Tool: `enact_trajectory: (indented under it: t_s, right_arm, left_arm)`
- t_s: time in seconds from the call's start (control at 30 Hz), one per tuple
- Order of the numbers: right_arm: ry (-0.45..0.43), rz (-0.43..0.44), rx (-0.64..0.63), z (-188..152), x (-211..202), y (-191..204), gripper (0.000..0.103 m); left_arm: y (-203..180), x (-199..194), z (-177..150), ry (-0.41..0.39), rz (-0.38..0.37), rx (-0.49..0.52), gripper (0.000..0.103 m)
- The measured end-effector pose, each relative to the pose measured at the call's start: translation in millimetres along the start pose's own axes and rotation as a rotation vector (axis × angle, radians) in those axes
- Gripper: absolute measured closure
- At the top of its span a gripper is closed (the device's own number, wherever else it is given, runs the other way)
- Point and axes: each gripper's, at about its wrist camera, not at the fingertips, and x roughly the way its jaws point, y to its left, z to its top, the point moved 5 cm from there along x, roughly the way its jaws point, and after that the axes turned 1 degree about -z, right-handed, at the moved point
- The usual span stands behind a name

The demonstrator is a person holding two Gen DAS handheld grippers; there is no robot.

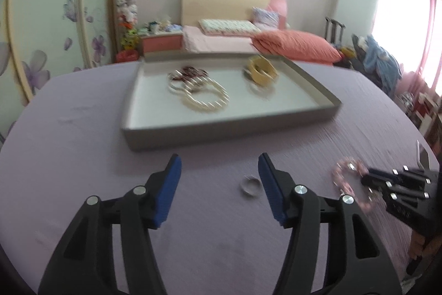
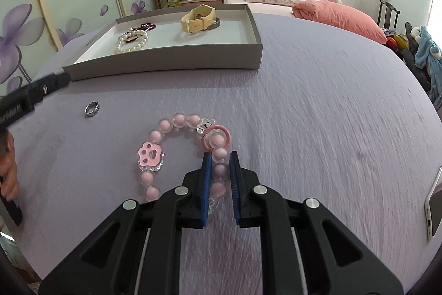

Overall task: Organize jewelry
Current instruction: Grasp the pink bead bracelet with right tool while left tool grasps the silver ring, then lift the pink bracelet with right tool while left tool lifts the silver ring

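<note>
My right gripper (image 2: 220, 161) pinches the pink bracelet (image 2: 182, 154) at its 3 o'clock beads — light, floppy, slippery. My left gripper (image 1: 219, 181) gapes wide — empty, ring (image 1: 250, 185) between

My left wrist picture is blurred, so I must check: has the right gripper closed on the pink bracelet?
Observer: Yes. The right gripper has its pads close against both sides of the beads of the pink bracelet, which lies on the purple cloth.
Operator: Thank you. And the yellow thing in the tray, what is it?
Observer: It is a yellow watch with its strap closed in a loop, in the far part of the grey tray.
</note>
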Motion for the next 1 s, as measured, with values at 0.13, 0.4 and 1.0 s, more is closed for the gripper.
enact_trajectory:
  t_s: [0.13, 0.4, 1.0]
  right_arm:
    - [0.000, 0.004, 0.003, 1.2, 0.6, -0.3, 0.089]
    - [0.000, 0.013, 0.009, -0.1, 0.0, -3.1, 0.089]
    - [0.000, 0.014, 0.011, -0.6, -0.8, -3.9, 0.089]
  left_arm:
    - [-21.5, 8.7, -10.7, 0.063, -0.024, 0.029, 0.046]
    - [-36.3, 33.5, -18.0, 0.143, 0.006, 0.019, 0.055]
    - [-35.3, 41.6, -16.5, 0.168, 0.082, 0.003, 0.081]
